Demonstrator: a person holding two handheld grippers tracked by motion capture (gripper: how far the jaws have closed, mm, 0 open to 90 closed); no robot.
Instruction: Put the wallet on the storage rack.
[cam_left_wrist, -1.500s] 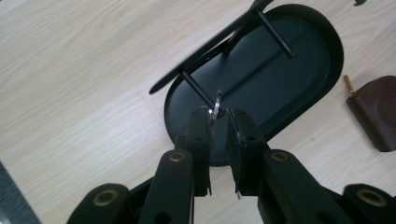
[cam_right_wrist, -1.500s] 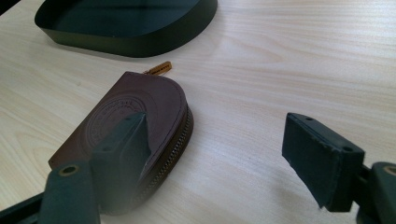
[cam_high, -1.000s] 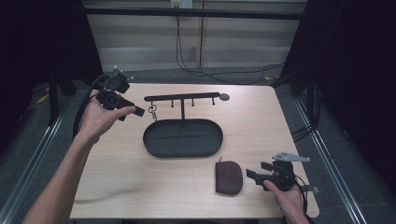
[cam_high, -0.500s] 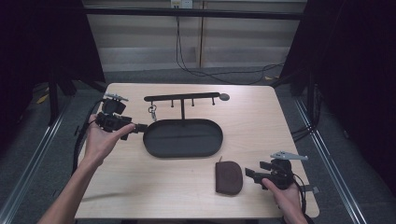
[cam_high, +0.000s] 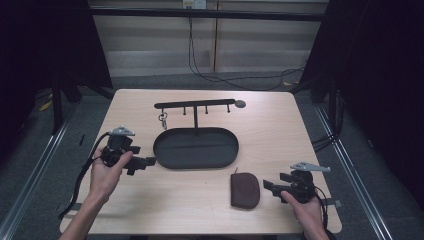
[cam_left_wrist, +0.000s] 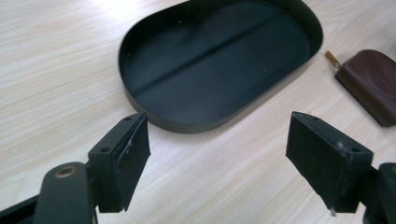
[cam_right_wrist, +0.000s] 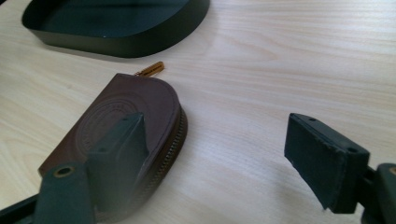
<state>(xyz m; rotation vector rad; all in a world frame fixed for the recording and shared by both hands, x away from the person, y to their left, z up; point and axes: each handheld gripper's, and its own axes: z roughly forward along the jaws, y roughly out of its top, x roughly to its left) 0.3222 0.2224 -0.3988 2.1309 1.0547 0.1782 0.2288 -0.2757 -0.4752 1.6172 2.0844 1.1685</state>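
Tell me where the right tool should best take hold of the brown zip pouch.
Probably across the brown pouch at its rounded edge facing the right tool, coming in low from the person's right. It lies flat on the table, so one open jaw likely has to slide under the zipped rim.

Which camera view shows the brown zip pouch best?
The right gripper view: the brown zip pouch lies close, showing its embossed seal, zip and gold pull. The left gripper view catches a cut-off part at its right edge; the high view shows it whole but small.
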